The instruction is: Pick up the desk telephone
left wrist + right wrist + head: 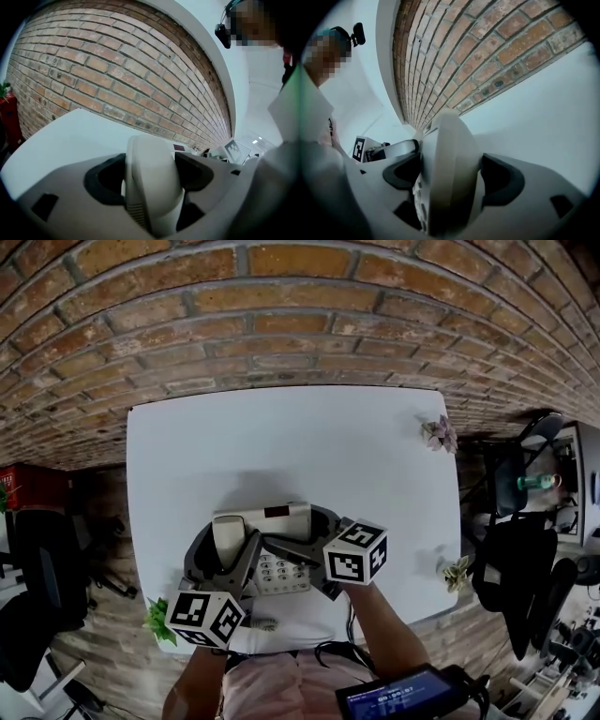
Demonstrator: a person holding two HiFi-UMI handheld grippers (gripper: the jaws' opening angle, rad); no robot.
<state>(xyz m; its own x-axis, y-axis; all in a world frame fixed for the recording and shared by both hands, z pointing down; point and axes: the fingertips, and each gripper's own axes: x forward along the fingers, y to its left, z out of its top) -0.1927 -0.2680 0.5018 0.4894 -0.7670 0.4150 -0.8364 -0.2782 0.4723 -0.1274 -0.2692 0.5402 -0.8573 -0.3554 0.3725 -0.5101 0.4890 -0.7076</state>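
A cream desk telephone with a keypad sits near the front edge of the white table. Its handset lies on the left side. My left gripper is shut across the handset, with both pads against its sides. From the right, my right gripper reaches over the telephone's body, which stands edge-on between the jaws. Those jaws are spread wide on either side of the body. I see no squeeze on it.
Small potted plants stand at the table's right edge, front right corner and front left corner. A brick wall backs the table. Dark office chairs stand at the left and right.
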